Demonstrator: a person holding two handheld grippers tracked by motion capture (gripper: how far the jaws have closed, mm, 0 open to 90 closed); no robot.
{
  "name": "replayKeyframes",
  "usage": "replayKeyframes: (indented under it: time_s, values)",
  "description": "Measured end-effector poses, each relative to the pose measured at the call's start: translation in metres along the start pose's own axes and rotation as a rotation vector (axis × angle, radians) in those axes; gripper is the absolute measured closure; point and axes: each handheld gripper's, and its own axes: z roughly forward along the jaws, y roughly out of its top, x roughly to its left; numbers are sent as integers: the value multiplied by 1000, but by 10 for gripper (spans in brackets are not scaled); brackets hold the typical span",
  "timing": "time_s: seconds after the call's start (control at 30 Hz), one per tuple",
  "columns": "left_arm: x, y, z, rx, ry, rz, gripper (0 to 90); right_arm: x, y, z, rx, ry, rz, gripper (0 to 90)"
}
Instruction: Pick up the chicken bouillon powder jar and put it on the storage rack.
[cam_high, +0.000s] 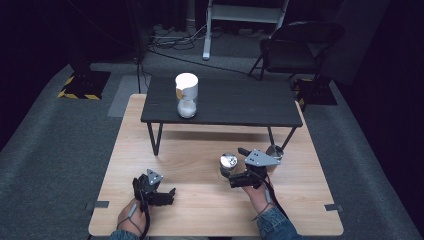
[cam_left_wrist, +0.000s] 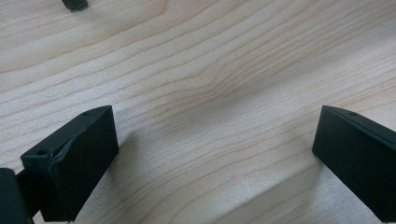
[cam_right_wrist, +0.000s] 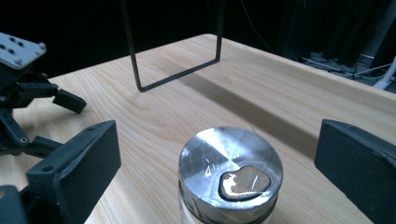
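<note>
A small glass jar with a silver lid (cam_high: 228, 162) stands on the light wooden table (cam_high: 200, 210), right of centre. My right gripper (cam_high: 236, 169) is open right beside it. In the right gripper view the jar (cam_right_wrist: 231, 175) stands close between the two spread jaws without touching either. My left gripper (cam_high: 166, 193) rests low over the table near the front left, open with nothing in it. The left gripper view shows its wide-apart fingertips (cam_left_wrist: 88, 140) over bare wood. My left gripper (cam_right_wrist: 28, 93) also appears off to the left in the right gripper view.
A low black shelf (cam_high: 240, 102) on thin metal legs (cam_right_wrist: 140, 70) spans the table's far half. On it stands a taller jar with a white lid (cam_high: 186, 95). A second silver-topped jar (cam_high: 274, 151) sits behind my right gripper. A black chair (cam_high: 300, 45) stands beyond the table.
</note>
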Motion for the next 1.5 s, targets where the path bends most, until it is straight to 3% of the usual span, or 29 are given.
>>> replayKeyframes:
  time_s: [0.63,1.03,1.2,1.37,1.5]
  values:
    - [0,0,0,0,0,0,2,1,-14,19,90,-17,37,21]
    - [0,0,0,0,0,0,2,4,-18,28,134,-38,39,83]
    - [0,0,0,0,0,0,2,5,-18,31,152,-47,35,132]
    - [0,0,0,0,0,0,2,5,-18,31,161,-53,37,259]
    - [0,0,0,0,0,0,2,8,-17,32,169,-57,13,298]
